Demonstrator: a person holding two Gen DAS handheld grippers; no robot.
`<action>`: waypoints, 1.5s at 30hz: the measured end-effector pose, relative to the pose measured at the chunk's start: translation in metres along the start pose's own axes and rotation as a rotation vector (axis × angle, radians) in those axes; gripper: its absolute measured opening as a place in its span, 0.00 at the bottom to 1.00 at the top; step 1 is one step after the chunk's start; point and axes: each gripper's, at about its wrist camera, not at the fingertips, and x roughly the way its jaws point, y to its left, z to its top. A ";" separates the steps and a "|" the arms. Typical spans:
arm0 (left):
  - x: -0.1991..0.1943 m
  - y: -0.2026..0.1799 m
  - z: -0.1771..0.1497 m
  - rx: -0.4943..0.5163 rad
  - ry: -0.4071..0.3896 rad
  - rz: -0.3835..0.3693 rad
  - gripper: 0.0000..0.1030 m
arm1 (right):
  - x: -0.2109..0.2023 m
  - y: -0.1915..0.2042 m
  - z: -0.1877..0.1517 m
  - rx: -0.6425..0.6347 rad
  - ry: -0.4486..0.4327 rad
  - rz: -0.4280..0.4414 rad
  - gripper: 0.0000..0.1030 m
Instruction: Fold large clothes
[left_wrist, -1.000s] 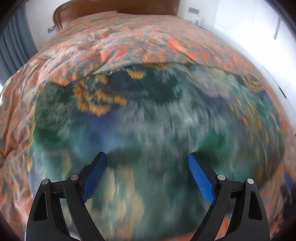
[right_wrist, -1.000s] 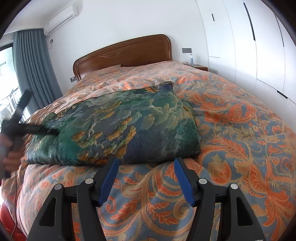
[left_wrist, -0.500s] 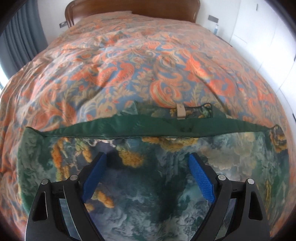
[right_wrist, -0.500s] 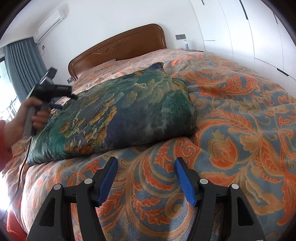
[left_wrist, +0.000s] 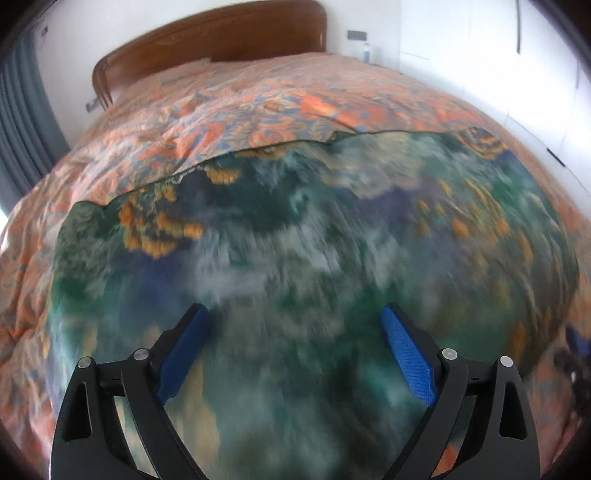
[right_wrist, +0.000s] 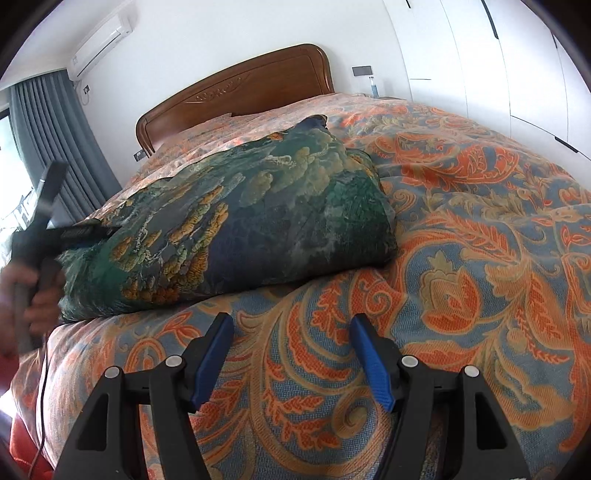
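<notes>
The large green-and-blue garment with orange and cream landscape print (right_wrist: 236, 221) is lying folded into a thick, puffy rectangle on the bed's orange-and-blue paisley bedspread (right_wrist: 480, 229), towards the 10 o'clock side of the right wrist view. It seems to be sitting there because the soft, wide bed gives room to lay big fabric flat, and its layered bulk suggests the folding is largely done.

The left gripper (left_wrist: 295, 343) is hovering low over the garment with its blue-padded fingers (left_wrist: 406, 354) spread wide apart and nothing between them. I judge it is pressing or smoothing the top layer rather than grasping. The right gripper (right_wrist: 291, 354) is waiting over bare bedspread at 6 o'clock, its fingers likewise parted and empty, apart from the garment's near edge.

The left wrist view, though motion-blurred, is showing the garment's far hem (left_wrist: 258, 155) running across the frame towards 12 o'clock, with the brown wooden headboard (left_wrist: 221, 40) beyond. The right wrist view is showing what that one cannot: the garment's thickness from the side, and the person's hand (right_wrist: 33, 291) at 9 o'clock gripping the left tool's handle at the garment's left end.
</notes>
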 end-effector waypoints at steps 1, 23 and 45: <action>-0.006 -0.001 -0.008 -0.012 0.007 -0.022 0.94 | 0.002 0.001 0.000 -0.001 0.002 -0.003 0.66; -0.069 -0.009 -0.126 -0.069 0.057 -0.162 0.94 | 0.003 -0.043 0.022 0.443 -0.028 0.150 0.76; -0.104 -0.017 0.013 0.010 -0.030 -0.171 0.94 | 0.013 0.035 0.063 0.145 -0.172 -0.061 0.31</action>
